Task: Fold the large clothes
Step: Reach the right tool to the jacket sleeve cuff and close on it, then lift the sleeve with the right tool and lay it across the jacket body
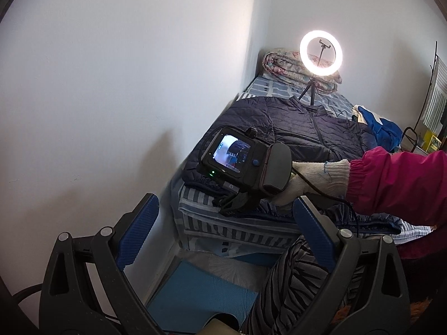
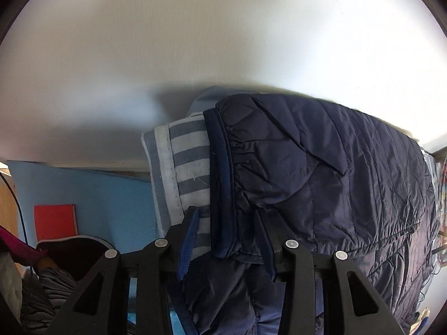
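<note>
One navy quilted jacket (image 1: pixel 304 128) lies spread front-up across the bed (image 1: pixel 232 223), its collar toward the far wall and its hem at the near edge, where it laps over the blue-and-white striped sheet (image 2: pixel 187 162). No container shows in either view. One lit ring light (image 1: pixel 320 53) stands on a small tripod on the bed just behind the jacket's collar, and one rolled floral quilt (image 1: pixel 282 64) lies against the wall behind it. One heap of blue cloth (image 1: pixel 380 125) sits at the jacket's far side.

Two grippers are in play. The left gripper (image 1: pixel 223 223) hangs off the foot of the bed with its blue-padded fingers spread wide and nothing between them. The right gripper (image 2: pixel 227 240), held by a gloved hand (image 1: pixel 313 178) in a pink sleeve, is down at the jacket's hem; in its own view the hem fabric sits between the two fingers, which have a gap between them, and whether they pinch the cloth cannot be told. One red book (image 2: pixel 56 222) lies on a blue mat (image 2: pixel 97 195) on the floor.
</note>
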The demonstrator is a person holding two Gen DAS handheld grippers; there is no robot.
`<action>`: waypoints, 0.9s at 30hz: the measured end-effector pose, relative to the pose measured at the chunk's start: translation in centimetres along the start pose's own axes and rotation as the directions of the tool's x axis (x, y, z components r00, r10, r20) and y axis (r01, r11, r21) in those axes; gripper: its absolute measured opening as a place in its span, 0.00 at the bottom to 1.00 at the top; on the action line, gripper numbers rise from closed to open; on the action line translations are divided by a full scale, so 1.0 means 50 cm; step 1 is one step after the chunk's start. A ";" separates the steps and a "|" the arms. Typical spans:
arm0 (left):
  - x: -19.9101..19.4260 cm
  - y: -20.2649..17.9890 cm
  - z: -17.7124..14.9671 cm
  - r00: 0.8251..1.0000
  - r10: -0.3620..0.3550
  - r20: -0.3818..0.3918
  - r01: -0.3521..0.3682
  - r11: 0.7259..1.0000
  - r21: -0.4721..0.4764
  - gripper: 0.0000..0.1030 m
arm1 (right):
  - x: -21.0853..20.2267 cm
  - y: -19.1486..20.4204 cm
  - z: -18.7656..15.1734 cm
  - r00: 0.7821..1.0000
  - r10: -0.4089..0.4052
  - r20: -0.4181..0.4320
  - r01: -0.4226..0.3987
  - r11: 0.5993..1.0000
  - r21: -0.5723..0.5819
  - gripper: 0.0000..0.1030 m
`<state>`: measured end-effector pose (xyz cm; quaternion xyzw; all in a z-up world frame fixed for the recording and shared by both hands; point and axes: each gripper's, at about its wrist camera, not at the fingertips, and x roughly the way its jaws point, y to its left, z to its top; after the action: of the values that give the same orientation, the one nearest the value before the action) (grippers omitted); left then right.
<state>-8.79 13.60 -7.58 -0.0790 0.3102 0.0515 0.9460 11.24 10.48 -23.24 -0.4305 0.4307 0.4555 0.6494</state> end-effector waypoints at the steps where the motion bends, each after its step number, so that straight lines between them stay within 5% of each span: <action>1: 0.003 0.000 0.002 1.000 0.002 0.000 -0.002 1.000 0.001 0.96 | 0.003 -0.002 0.000 1.000 0.007 0.002 -0.007 1.000 0.007 0.33; 7: 0.008 -0.007 0.004 1.000 0.014 0.002 -0.014 1.000 -0.001 0.96 | -0.028 -0.032 0.001 0.995 0.088 0.039 -0.091 0.992 0.091 0.08; 15: 0.010 -0.015 0.007 0.999 0.034 0.010 -0.034 0.999 0.012 0.95 | -0.114 -0.166 -0.062 0.941 0.238 0.243 -0.309 0.896 0.320 0.05; 19: 0.017 -0.027 0.012 0.999 0.041 0.013 -0.041 0.999 0.024 0.96 | -0.151 -0.248 -0.117 0.916 0.218 0.338 -0.357 0.827 0.433 0.04; 27: 0.043 -0.061 0.033 0.999 0.043 0.022 -0.044 0.997 0.066 0.96 | -0.218 -0.368 -0.214 0.923 0.069 0.378 -0.291 0.766 0.573 0.03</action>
<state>-5.67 10.99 -7.19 -0.0401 0.3038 0.0624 0.9499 24.85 -6.06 -12.58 -0.0658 0.4789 0.4163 0.7701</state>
